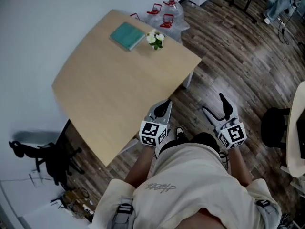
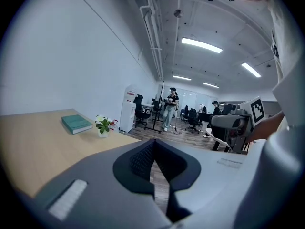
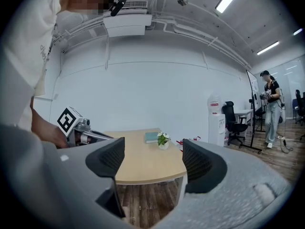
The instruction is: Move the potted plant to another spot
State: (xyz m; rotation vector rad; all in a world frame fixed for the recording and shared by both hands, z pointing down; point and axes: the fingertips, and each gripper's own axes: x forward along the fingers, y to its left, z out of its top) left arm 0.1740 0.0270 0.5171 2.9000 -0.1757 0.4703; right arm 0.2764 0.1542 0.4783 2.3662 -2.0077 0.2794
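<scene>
Standing at the far end of the tabletop (image 1: 114, 87), just right of a teal book (image 1: 127, 36), the potted plant (image 1: 155, 39) is judged light, top-heavy and fragile; the hold is to be taken low, at its base; the left tongs (image 1: 163, 108) are pressed together, the right tongs (image 1: 214, 104) apart and empty, both well short of it.

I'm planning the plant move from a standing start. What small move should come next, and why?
Probably carry the right gripper forward over the table toward the potted plant. That gripper is open and empty, while the left gripper is shut. Both are held close to the person's body, and the plant stands at the table's far edge beside the teal book.
</scene>
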